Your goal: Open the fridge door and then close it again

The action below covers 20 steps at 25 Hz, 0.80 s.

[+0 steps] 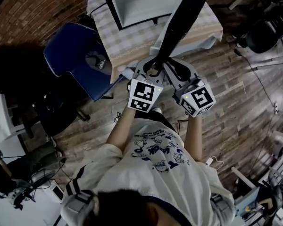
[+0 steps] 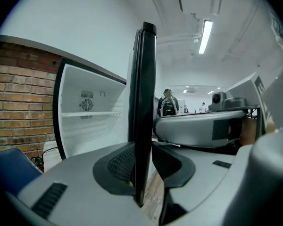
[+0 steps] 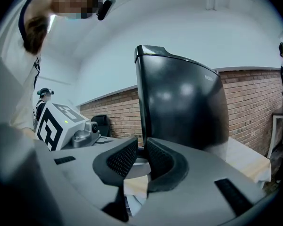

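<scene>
Door: tall glossy black fridge door [image 2: 144,102] stood swung open, edge-on in the left gripper view, well clear of the white fridge cabinet [image 2: 89,121].
Left claw [image 2: 142,166]: clenched on the door's free edge, one ribbed pad against each face.
Right claw [image 3: 141,157]: pads nearly together, grasping the same edge at the tips; the outer black face rose beyond.
Layout: both claws sat side by side at the door.
Surroundings: cabinet on a checked-cloth worktop [image 1: 127,41]; blue chair [image 1: 75,55] beside it; wooden plank floor [image 1: 226,79].
</scene>
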### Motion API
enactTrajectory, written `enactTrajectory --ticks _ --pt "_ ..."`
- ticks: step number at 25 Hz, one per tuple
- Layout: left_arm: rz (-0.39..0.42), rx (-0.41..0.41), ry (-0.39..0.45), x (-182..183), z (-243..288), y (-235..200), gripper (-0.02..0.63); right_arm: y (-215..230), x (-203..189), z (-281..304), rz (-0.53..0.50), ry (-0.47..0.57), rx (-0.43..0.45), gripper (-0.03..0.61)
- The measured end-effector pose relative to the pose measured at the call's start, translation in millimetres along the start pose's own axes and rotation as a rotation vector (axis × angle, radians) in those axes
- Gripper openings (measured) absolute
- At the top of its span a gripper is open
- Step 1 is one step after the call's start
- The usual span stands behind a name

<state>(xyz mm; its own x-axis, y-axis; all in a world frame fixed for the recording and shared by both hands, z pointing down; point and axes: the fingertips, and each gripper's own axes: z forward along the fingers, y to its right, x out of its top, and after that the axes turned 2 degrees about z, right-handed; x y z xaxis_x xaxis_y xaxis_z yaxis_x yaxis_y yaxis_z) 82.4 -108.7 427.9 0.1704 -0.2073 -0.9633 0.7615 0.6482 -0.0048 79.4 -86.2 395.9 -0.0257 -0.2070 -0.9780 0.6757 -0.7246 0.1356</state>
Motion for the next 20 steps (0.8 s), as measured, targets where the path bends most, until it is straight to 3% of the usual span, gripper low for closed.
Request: enactTrajectory --ticks 15,20 --pt "0.010 0.039 -0.001 -2.7 -9.2 -93.2 0.129 -21.4 11.4 76.7 -0.017 -0.017 0.074 0.076" --pt "0.005 0.064 -0.001 -1.9 -7.2 -119.7 0.133 -11.1 16.0 91.9 0.011 0.003 0.029 0.077"
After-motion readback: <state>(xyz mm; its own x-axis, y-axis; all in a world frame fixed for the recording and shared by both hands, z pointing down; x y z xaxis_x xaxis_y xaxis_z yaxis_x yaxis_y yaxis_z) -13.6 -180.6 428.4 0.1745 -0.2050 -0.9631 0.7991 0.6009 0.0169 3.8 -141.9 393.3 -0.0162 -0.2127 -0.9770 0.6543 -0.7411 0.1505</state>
